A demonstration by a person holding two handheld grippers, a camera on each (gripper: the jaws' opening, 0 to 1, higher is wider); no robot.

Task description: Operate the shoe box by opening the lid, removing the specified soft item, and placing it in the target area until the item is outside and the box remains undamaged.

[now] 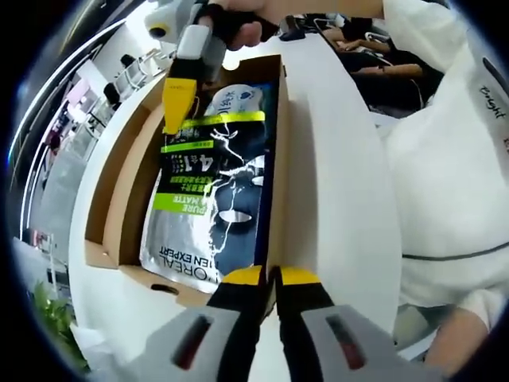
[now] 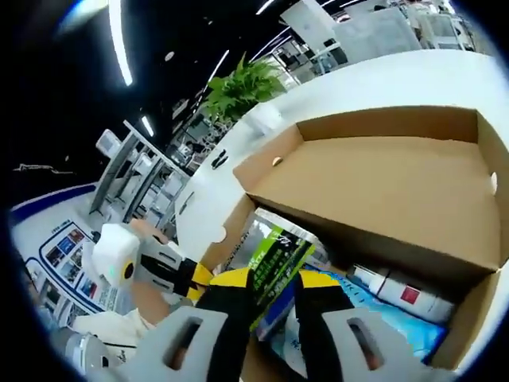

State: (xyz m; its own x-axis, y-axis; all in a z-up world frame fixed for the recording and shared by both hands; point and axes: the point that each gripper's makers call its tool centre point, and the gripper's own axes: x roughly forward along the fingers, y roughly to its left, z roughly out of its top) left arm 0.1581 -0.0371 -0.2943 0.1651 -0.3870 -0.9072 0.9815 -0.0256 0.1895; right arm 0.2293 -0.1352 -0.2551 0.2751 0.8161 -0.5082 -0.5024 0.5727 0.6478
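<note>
Lifting pouch from open box.
My right gripper (image 2: pixel 270 290) is clamping the pouch (image 1: pixel 211 199) inside the box (image 1: pixel 119 191); my left gripper (image 1: pixel 269 278), jaws together, is bracing the box's wall.

White table (image 1: pixel 342 191), potted plant (image 2: pixel 248 86)

The shoe box (image 1: pixel 119 199) lies open, its lid (image 2: pixel 382 183) folded back, so the way in from above is free. A packet (image 1: pixel 211 199) and a bottle (image 2: pixel 398 290) crowd the inside; bare counter (image 1: pixel 342 183) runs alongside.
</note>
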